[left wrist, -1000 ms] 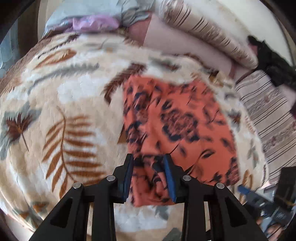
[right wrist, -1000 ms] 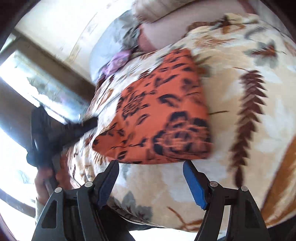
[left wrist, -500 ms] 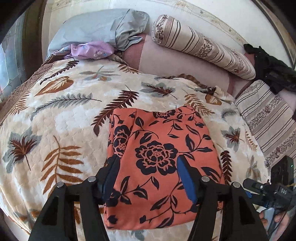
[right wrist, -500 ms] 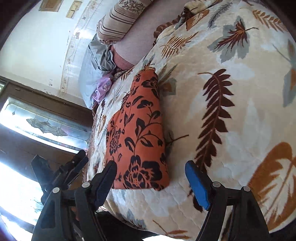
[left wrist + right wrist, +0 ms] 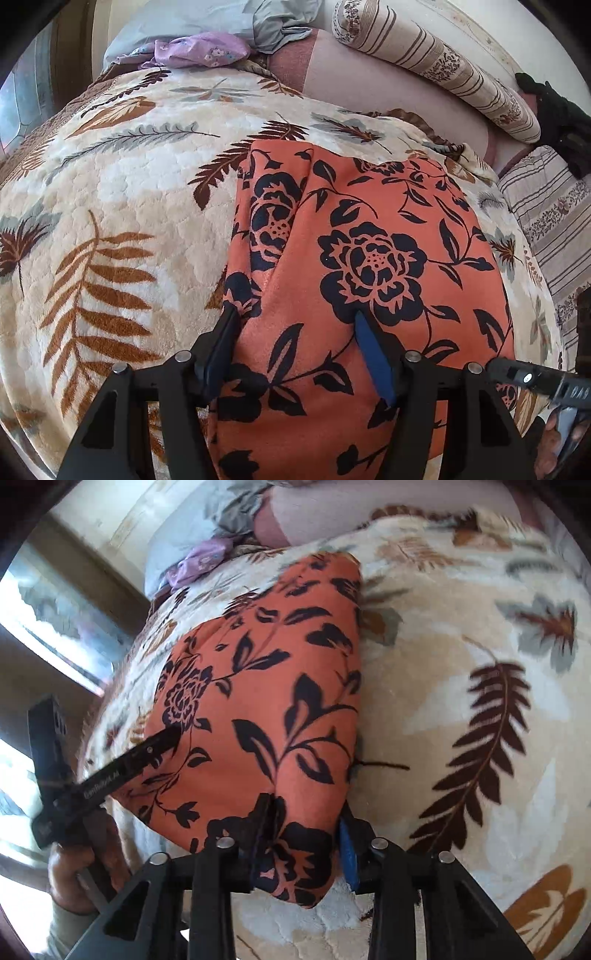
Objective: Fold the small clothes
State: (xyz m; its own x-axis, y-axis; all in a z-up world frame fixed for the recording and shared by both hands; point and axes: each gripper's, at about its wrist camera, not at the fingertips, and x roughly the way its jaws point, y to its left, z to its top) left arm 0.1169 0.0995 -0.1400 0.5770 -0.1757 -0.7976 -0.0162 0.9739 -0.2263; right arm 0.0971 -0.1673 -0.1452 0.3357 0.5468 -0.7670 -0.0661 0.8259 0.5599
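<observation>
An orange garment with a black flower print (image 5: 369,258) lies folded on a leaf-patterned blanket (image 5: 110,192). My left gripper (image 5: 295,325) is open and straddles the garment's near left part, one finger at its left edge, the other on top of the cloth. In the right wrist view the garment (image 5: 266,701) fills the middle. My right gripper (image 5: 306,816) is partly closed around the garment's near right corner, with cloth between the fingers. The left gripper shows there too (image 5: 110,771), lying over the garment's left side.
A striped bolster (image 5: 436,62), a grey pillow (image 5: 207,18) and a purple cloth (image 5: 199,50) lie at the head of the bed. A black item (image 5: 557,114) sits far right. A window (image 5: 44,602) is at the left of the right wrist view.
Both grippers have moved down onto the garment. The right gripper's fingers have narrowed around its near right corner. The left gripper sits lower over the left part and stays open.
</observation>
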